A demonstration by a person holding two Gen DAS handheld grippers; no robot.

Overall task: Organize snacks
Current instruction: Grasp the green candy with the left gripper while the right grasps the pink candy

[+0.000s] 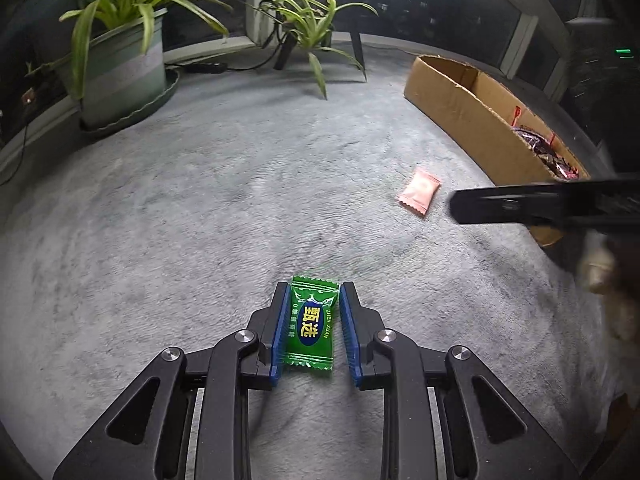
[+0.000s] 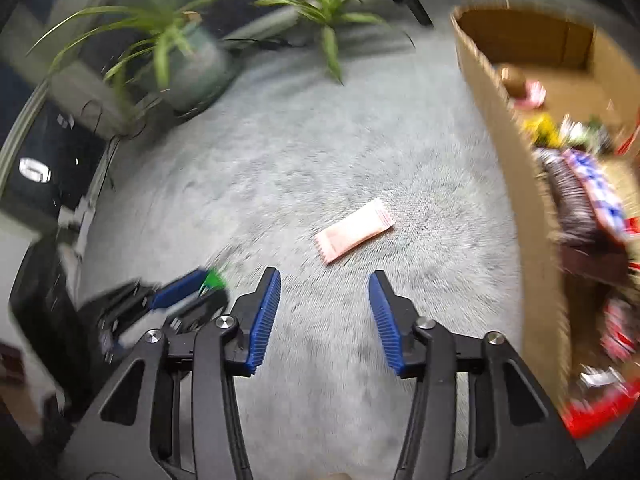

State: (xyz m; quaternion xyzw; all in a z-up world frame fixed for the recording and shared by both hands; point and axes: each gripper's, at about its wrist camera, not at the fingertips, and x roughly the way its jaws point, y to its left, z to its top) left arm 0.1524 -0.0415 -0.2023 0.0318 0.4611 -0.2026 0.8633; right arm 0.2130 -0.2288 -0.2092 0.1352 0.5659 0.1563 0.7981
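Left gripper (image 1: 314, 324) straddles the green candy packet (image 1: 310, 326) on the grey carpet (image 1: 240, 200); pads flank it, contact on the right side uncertain. Right gripper (image 2: 324, 316) is spread wide, holding nothing. Pink sachet (image 2: 354, 230) lies on open carpet beside the cardboard box (image 2: 500, 128) wall.

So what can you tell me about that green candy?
The green candy is a small pillow-shaped sweet in a shiny plastic-looking wrapper with zigzag ends. A dark blue oval in the middle carries yellow characters, with "ZHEN XUAN" beside it. It lies flat on the grey carpet, between the blue pads of the left gripper, which sit close along both sides without clearly squeezing it.
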